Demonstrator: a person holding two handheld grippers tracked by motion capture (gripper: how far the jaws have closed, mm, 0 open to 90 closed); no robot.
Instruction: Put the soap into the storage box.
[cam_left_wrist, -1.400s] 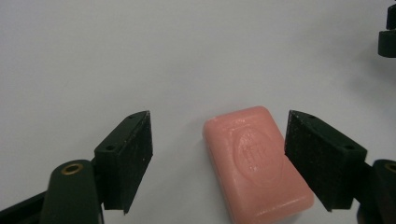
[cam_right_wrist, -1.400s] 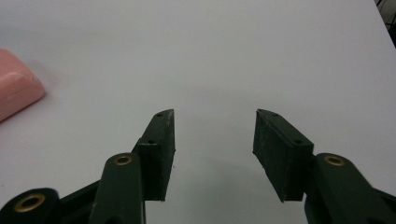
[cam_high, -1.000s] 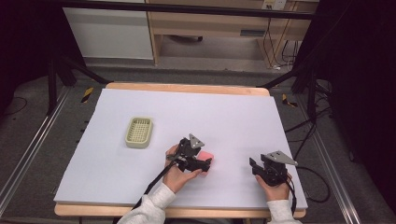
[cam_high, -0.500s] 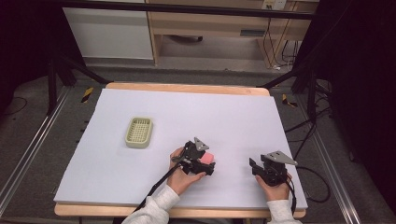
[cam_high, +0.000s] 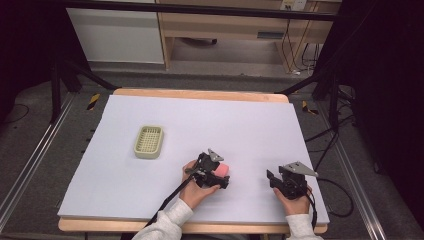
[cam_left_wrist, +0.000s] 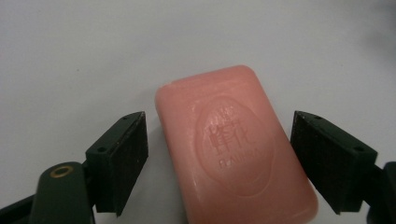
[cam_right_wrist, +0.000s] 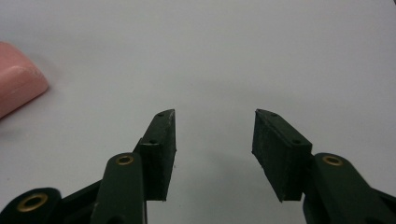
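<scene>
The left gripper (cam_left_wrist: 217, 154) stands with its jaws as wide as they go, one on each side of the pink soap bar (cam_left_wrist: 236, 144), and a strip of table shows between each pad and the bar; the jaws have just been opening, so nothing is clamped. In the high view that gripper (cam_high: 212, 172) sits over the soap (cam_high: 221, 169) near the front edge of the white table (cam_high: 250, 125), a little right of centre. The right gripper (cam_high: 280, 181) rests further right on bare table, jaws (cam_right_wrist: 212, 149) apart by a modest gap with nothing between them.

The bar lies flat with its stamped face up. In the left gripper view its long axis runs away from the camera, leaning up and to the left, so the jaws face its two long sides, a sensible line for gripping across the narrow width.

Further back and to the left stands a small green soap dish (cam_high: 149, 141), empty and well apart from the bar. I judge the work barely begun: the grasp, the lift and the carry to the dish all remain
</scene>
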